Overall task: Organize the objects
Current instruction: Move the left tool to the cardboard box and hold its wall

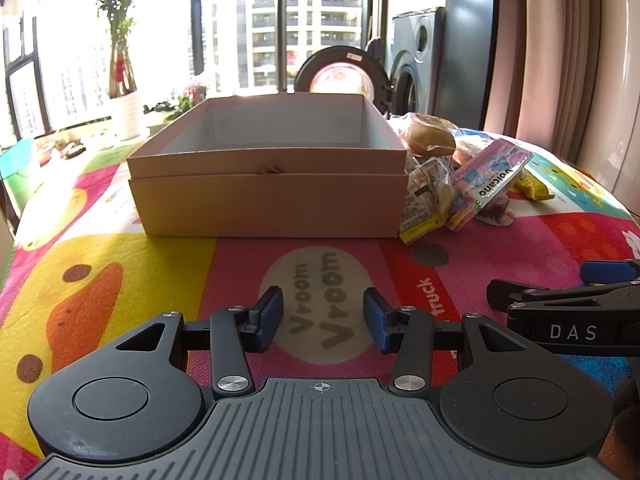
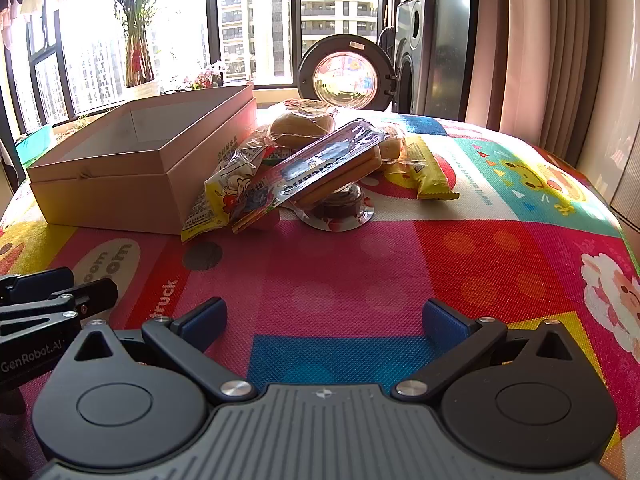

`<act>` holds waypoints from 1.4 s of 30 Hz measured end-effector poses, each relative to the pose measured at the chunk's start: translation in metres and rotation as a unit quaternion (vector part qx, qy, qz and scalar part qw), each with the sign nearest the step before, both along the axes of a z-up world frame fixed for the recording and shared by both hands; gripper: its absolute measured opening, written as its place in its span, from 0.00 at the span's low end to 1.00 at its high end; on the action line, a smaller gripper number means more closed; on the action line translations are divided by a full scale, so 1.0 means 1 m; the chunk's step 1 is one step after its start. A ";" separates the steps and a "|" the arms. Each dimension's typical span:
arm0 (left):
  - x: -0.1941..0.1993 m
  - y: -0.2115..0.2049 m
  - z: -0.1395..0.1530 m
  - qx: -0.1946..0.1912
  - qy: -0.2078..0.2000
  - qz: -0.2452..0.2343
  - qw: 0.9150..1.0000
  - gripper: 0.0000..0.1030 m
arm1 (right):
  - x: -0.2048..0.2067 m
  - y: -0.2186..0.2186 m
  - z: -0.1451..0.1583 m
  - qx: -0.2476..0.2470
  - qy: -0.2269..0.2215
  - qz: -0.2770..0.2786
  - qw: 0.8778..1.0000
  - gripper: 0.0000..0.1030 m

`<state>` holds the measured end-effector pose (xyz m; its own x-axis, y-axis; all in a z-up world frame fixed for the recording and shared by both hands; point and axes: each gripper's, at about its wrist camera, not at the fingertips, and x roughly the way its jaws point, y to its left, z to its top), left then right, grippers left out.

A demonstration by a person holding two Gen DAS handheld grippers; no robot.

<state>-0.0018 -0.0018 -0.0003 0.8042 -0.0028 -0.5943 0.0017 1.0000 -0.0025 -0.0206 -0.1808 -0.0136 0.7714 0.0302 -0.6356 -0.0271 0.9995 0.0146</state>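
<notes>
Loosely heaped, the snack packets [image 2: 316, 160] lie on the desk [image 2: 400, 264] just right of the open cardboard box [image 2: 132, 176], some touching its wall. They look light, crinkly and slippery; the flat biscuit tray [image 2: 340, 160] on top seems stiffest, best pinched across its long edges. Left gripper [image 1: 323, 318] and right gripper [image 2: 324, 320] hover nearby, fingers spread, empty.
</notes>
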 end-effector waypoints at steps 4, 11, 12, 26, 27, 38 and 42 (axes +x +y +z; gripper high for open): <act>0.000 0.000 0.000 0.000 0.000 0.000 1.000 0.49 | 0.000 0.000 0.000 0.000 0.000 0.000 1.000 1.00; 0.000 0.000 0.000 0.000 0.000 0.000 1.000 0.49 | 0.000 0.000 0.000 0.000 0.000 0.000 1.000 1.00; 0.000 0.000 0.000 0.000 0.000 0.000 1.000 0.49 | 0.000 0.000 0.000 0.000 0.000 0.000 1.000 1.00; -0.001 -0.001 -0.001 0.010 0.001 0.001 1.000 0.51 | 0.000 0.001 0.000 -0.003 0.001 0.000 1.000 1.00; 0.000 -0.001 -0.001 0.008 0.001 0.001 1.000 0.51 | 0.000 0.001 0.000 -0.003 0.001 0.000 1.000 1.00; 0.001 0.002 0.000 0.001 0.002 0.001 1.000 0.50 | 0.007 0.000 0.004 -0.004 0.031 0.003 0.999 1.00; 0.002 0.002 0.000 0.002 0.002 0.000 1.000 0.50 | 0.012 0.001 0.006 -0.006 0.047 0.001 0.999 1.00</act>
<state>-0.0002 -0.0002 -0.0003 0.8020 -0.0001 -0.5974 0.0008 1.0000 0.0008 -0.0084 -0.1797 -0.0077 0.7082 0.0234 -0.7056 -0.0274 0.9996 0.0057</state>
